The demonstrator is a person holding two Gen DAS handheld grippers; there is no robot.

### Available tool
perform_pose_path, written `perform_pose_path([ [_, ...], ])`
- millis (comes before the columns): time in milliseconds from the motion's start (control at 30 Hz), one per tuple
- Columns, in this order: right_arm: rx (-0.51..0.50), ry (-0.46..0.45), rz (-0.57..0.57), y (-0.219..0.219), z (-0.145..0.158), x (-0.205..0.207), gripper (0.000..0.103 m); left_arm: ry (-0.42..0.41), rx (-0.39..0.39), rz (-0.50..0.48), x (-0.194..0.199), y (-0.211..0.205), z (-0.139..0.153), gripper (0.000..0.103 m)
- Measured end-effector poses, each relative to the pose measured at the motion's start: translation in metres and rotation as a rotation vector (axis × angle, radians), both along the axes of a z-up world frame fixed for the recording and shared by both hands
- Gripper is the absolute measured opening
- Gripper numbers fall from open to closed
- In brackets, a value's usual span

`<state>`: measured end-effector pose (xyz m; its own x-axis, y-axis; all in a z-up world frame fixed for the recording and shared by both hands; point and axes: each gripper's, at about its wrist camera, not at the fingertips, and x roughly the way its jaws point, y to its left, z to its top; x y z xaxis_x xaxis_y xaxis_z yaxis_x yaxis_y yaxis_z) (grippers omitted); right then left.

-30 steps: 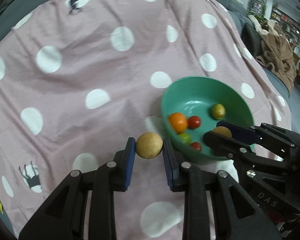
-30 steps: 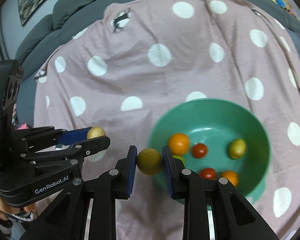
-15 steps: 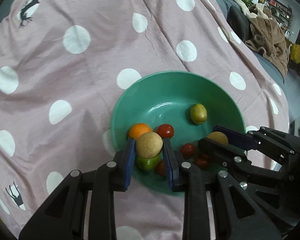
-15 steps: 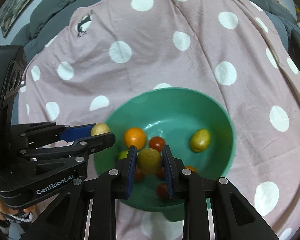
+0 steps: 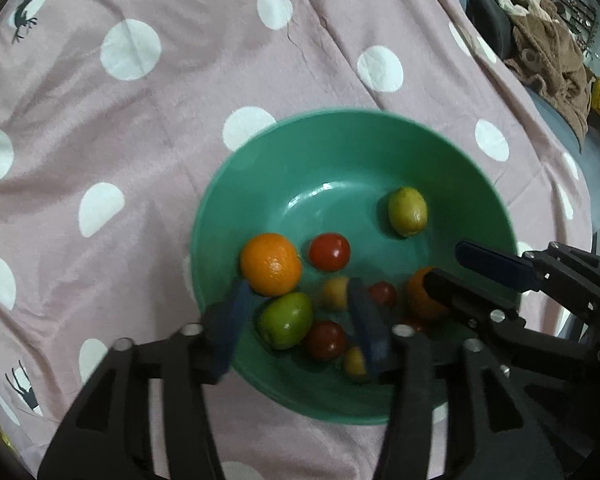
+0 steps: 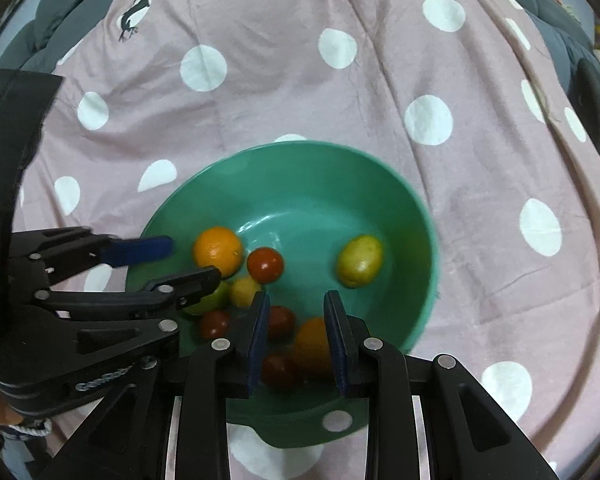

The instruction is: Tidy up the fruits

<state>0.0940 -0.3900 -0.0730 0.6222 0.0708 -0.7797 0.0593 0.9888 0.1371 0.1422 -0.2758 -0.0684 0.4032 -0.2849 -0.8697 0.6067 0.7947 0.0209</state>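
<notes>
Evenly lit from overhead, soft and rather dim. Pale glare streaks on the green bowl [image 5: 300, 208] floor, centre of frame. Motion blur on the left gripper [image 5: 300, 312] fingers, lower centre. Strong fisheye bending, with black vignette in every corner.

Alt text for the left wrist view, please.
The left gripper, jaws just opened and empty, hangs over a green round bowl of oranges, red tomatoes and green-yellow fruits on a pink white-dotted cloth. The right gripper reaches in from the right.
</notes>
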Motion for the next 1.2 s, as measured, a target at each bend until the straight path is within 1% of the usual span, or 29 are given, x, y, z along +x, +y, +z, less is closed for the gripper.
perform_pose_path([
  [33, -0.002, 0.004, -0.004, -0.001, 0.002, -0.001, 0.029, -0.004, 0.001, 0.011, 0.000, 0.002, 0.004, 0.069],
  [100, -0.013, 0.015, -0.015, -0.004, 0.011, -0.003, 0.031, -0.026, -0.001, 0.031, -0.002, 0.007, 0.019, 0.077],
  [133, -0.020, 0.017, -0.013, -0.004, 0.018, -0.003, 0.035, -0.039, 0.002, 0.039, -0.003, 0.009, 0.026, 0.082],
  [167, -0.030, 0.018, -0.009, -0.004, 0.025, -0.004, 0.037, -0.055, 0.004, 0.055, -0.004, 0.013, 0.038, 0.083],
  [200, -0.046, 0.019, -0.006, -0.004, 0.035, -0.006, 0.043, -0.067, -0.003, 0.060, -0.007, 0.015, 0.046, 0.085],
  [267, -0.072, 0.022, -0.006, -0.003, 0.051, -0.008, 0.048, -0.094, -0.017, 0.076, -0.011, 0.022, 0.068, 0.089],
  [333, -0.068, 0.033, -0.001, -0.004, 0.067, -0.011, 0.048, -0.110, -0.004, 0.107, -0.014, 0.027, 0.083, 0.100],
  [367, -0.058, 0.031, 0.007, -0.004, 0.075, -0.013, 0.049, -0.119, -0.001, 0.121, -0.016, 0.031, 0.091, 0.101],
  [400, -0.054, 0.030, 0.017, -0.003, 0.083, -0.015, 0.049, -0.128, -0.015, 0.114, -0.020, 0.035, 0.102, 0.101],
  [467, -0.066, 0.027, 0.033, -0.001, 0.099, -0.017, 0.049, -0.121, -0.027, 0.112, -0.024, 0.040, 0.116, 0.102],
  [533, -0.084, 0.024, 0.051, 0.004, 0.113, -0.020, 0.050, -0.120, -0.014, 0.122, -0.027, 0.042, 0.128, 0.102],
  [567, -0.090, 0.026, 0.071, 0.006, 0.122, -0.022, 0.051, -0.143, -0.011, 0.119, -0.031, 0.043, 0.137, 0.102],
  [667, -0.101, 0.027, 0.093, 0.011, 0.135, -0.022, 0.051, -0.192, -0.011, 0.129, -0.037, 0.047, 0.155, 0.102],
  [767, -0.117, 0.024, 0.107, 0.017, 0.145, -0.024, 0.051, -0.188, -0.027, 0.136, -0.038, 0.050, 0.168, 0.102],
  [900, -0.126, 0.014, 0.120, 0.021, 0.153, -0.026, 0.051, -0.188, -0.024, 0.142, -0.039, 0.047, 0.175, 0.102],
  [1200, -0.127, 0.010, 0.093, 0.017, 0.157, -0.026, 0.051, -0.181, -0.022, 0.121, -0.040, 0.038, 0.175, 0.102],
])
